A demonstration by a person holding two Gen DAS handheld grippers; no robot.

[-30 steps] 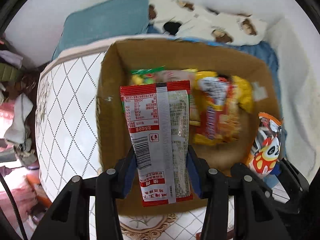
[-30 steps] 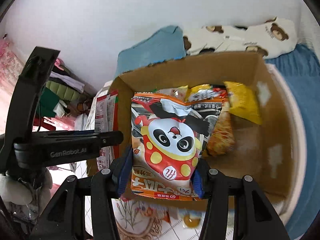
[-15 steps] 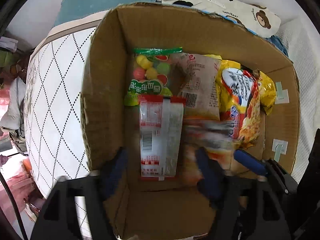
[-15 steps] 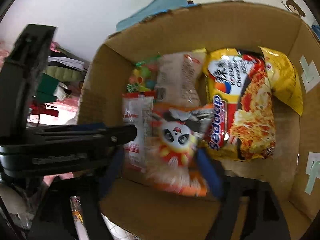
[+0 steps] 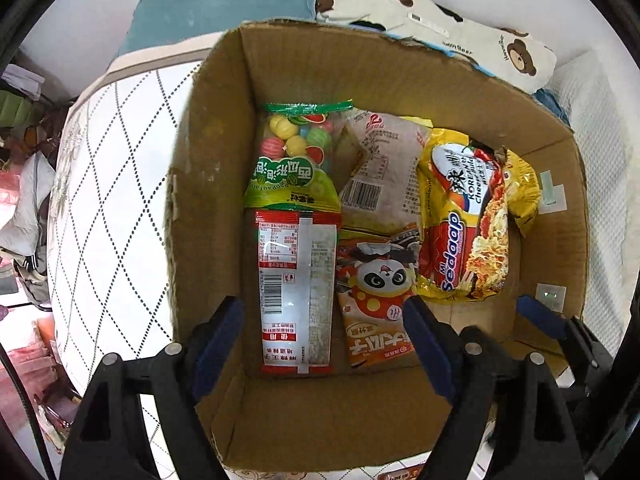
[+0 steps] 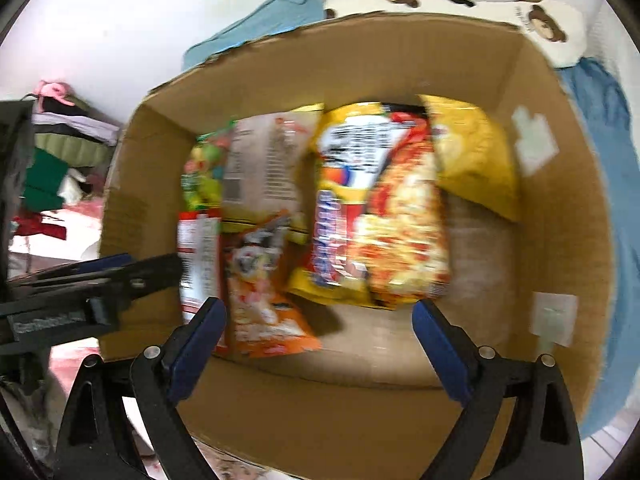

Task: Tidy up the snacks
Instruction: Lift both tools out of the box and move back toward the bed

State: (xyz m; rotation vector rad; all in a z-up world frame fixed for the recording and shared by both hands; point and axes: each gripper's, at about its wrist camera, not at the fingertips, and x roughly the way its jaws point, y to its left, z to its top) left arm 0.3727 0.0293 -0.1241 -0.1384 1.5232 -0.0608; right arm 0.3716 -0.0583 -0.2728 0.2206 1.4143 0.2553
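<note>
A cardboard box (image 5: 208,200) holds several snack packs. The red-and-white packet (image 5: 298,292) lies flat at the box's near left, the orange panda packet (image 5: 374,304) beside it. My left gripper (image 5: 320,316) hangs open and empty over them. My right gripper (image 6: 316,320) is open and empty above the box (image 6: 568,208); the panda packet (image 6: 260,300) and the red-and-white packet (image 6: 198,264) lie below it, blurred. A yellow noodle pack (image 5: 468,224), a candy bag (image 5: 296,160) and a beige packet (image 5: 384,168) lie further in.
The box stands on a quilted white mattress (image 5: 112,200) with a teal pillow (image 5: 224,0) and a bear-print cloth (image 5: 460,28) behind it. A blue blanket (image 6: 612,200) lies to the right. Clutter (image 6: 52,160) sits at the left. The left gripper's arm (image 6: 80,292) crosses the right wrist view.
Both grippers opened and let go of their packets. The red-and-white packet and the panda packet now lie in the box. Both grippers moved over the box.
</note>
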